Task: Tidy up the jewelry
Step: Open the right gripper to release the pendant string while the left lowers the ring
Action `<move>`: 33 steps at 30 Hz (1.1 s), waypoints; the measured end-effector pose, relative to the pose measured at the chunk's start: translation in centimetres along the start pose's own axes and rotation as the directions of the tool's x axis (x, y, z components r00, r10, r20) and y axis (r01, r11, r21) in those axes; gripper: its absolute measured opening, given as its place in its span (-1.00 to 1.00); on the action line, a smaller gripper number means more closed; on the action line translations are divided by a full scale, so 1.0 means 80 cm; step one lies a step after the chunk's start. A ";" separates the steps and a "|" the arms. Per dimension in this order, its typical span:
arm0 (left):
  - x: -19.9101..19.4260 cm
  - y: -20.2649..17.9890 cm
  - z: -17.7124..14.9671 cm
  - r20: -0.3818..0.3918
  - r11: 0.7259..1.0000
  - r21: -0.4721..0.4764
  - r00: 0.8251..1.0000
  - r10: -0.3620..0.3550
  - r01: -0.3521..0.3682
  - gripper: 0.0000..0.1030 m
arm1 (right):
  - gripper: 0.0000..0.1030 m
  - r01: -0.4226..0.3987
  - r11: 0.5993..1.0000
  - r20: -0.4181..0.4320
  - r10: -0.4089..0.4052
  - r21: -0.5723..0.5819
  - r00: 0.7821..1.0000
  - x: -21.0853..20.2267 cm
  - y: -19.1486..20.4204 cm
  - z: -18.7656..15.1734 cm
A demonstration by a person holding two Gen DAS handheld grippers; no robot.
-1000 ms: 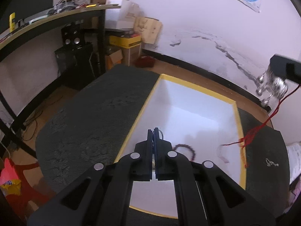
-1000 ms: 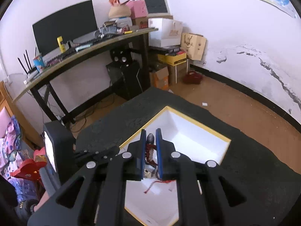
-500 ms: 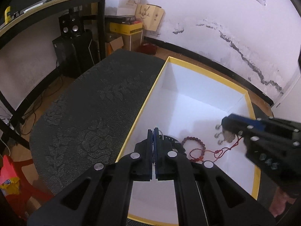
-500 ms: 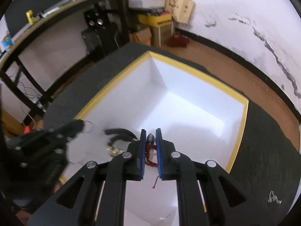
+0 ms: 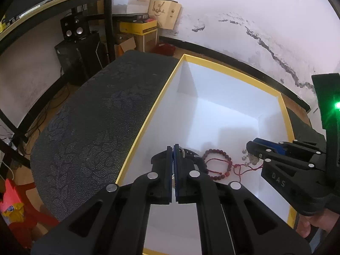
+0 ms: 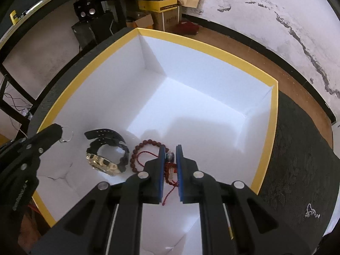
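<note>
1. The white box (image 6: 274, 106) with the yellow rim is the landmark; it lies on the dark patterned surface (image 5: 89, 127). On its floor rest a black and gold watch (image 6: 106, 155) and, just beside it, a dark red bead bracelet (image 6: 146, 146).
2. The right hand-held gripper (image 6: 170, 157) is inside the box, its jaws a little apart, with a red cord charm (image 6: 169, 170) with silver beads between them. I cannot tell if the pads grip it or have released it.
3. The left hand-held gripper (image 5: 173, 155) is clenched on a thin silver ring (image 6: 67, 137) and hangs over the box floor, on the far side of the watch from the bracelet.
4. To do this step well, I would open the right jaws fully, low over the floor, so the cord falls free. Then lift straight up, because the cord could catch on a pad.
5. A small silver piece (image 6: 311, 212) lies on the surface outside the box.
6. Readable writing: the letters "DAS" on the right gripper body, in the left view. The labels on the cartons behind the box are too small to read.
</note>
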State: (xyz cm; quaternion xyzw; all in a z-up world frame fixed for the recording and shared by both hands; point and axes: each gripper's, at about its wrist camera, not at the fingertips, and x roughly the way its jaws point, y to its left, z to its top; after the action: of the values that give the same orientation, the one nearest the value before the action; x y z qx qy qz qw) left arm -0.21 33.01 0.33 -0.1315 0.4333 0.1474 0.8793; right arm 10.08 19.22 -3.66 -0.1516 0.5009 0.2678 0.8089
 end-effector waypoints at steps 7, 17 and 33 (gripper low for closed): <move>0.003 -0.001 0.001 -0.006 1.000 0.007 1.000 0.002 -0.002 -0.97 | -0.79 0.008 1.000 -0.013 -0.008 0.009 1.000 0.009 -0.003 -0.004; 0.008 -0.004 0.001 -0.015 1.000 0.021 1.000 0.006 -0.006 -0.97 | -0.77 0.005 1.000 -0.008 -0.005 0.027 1.000 0.010 -0.008 -0.007; 0.021 -0.030 -0.006 -0.042 0.998 0.068 0.999 0.010 -0.007 -0.97 | 0.71 -0.125 0.987 0.269 0.093 0.105 0.959 -0.129 -0.069 -0.071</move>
State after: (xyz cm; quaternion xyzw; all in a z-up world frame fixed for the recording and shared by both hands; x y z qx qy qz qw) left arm 1.32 30.83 -1.03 -0.1027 0.4573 0.1333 0.8733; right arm 5.49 8.96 2.82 -0.0377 0.4121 0.2989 0.8599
